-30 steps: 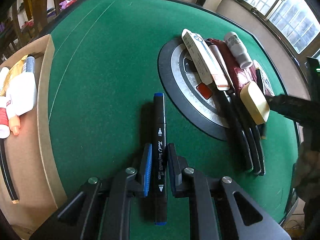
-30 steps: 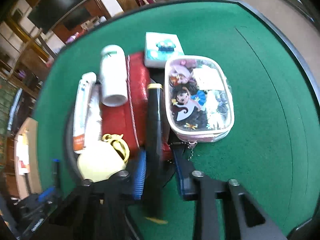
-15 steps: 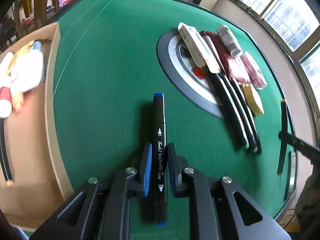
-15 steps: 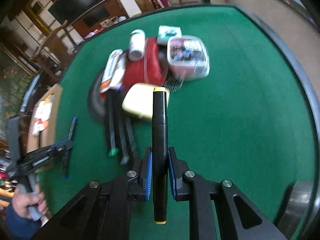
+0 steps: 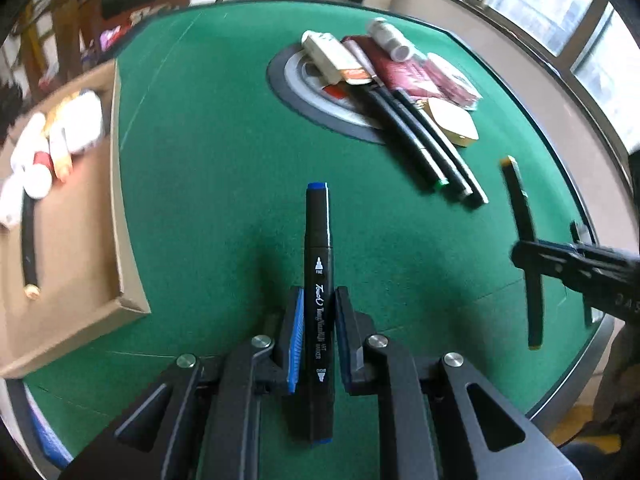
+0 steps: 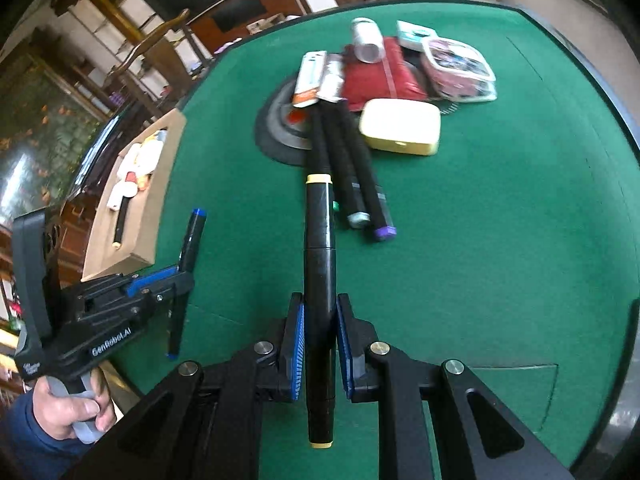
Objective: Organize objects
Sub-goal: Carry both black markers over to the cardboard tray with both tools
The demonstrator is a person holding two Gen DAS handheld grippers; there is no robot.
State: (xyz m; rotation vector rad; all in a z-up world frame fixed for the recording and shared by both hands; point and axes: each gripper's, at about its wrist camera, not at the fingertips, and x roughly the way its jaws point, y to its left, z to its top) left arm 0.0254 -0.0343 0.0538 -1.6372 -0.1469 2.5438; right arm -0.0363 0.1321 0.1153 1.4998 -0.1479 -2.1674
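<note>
**Two markers clamped, one in each pair of tongs, above the green desk**

Left wrist view: The left tongs point(image 5: 318, 340) are clenched on a blue-capped marker point(image 5: 318, 264), a black squared barrel with white lettering, pinched at mid-length between blue ribbed pads and held clear of the desk point(image 5: 224, 152), whose top is a green felt-like cloth. At the left a shallow cardboard box point(image 5: 120, 216) is cut off by the frame edge; the white bottles point(image 5: 60, 136) lying in it are blurred, and their labels cannot be read. Farther off, a pile sits on a round grey disc point(image 5: 296, 92): three black markers point(image 5: 424, 140) side by side, a flat white carton point(image 5: 336, 60), a red pouch point(image 5: 400, 72) and a cream rounded case point(image 5: 454, 122). At the right the right tongs point(image 5: 528, 254) grip a yellow-capped marker point(image 5: 520, 208), smeared by motion; their body runs out of frame.

Right wrist view: The right tongs point(image 6: 320, 340) grasp the yellow-capped marker point(image 6: 318, 240), which hides part of one marker in the pile behind it. The three markers point(image 6: 352, 176) show green, grey and purple end caps. Behind them lie the cream case point(image 6: 400, 126), the red pouch point(image 6: 376, 76), a white bottle point(image 6: 368, 40) and a clear pouch with a cartoon print point(image 6: 460, 68), too blurred to read. At the left, a hand point(image 6: 68, 408) in a dark blue sleeve holds the left tongs point(image 6: 178, 276) with the blue-capped marker point(image 6: 192, 236), just beside the cardboard box point(image 6: 156, 200).
</note>
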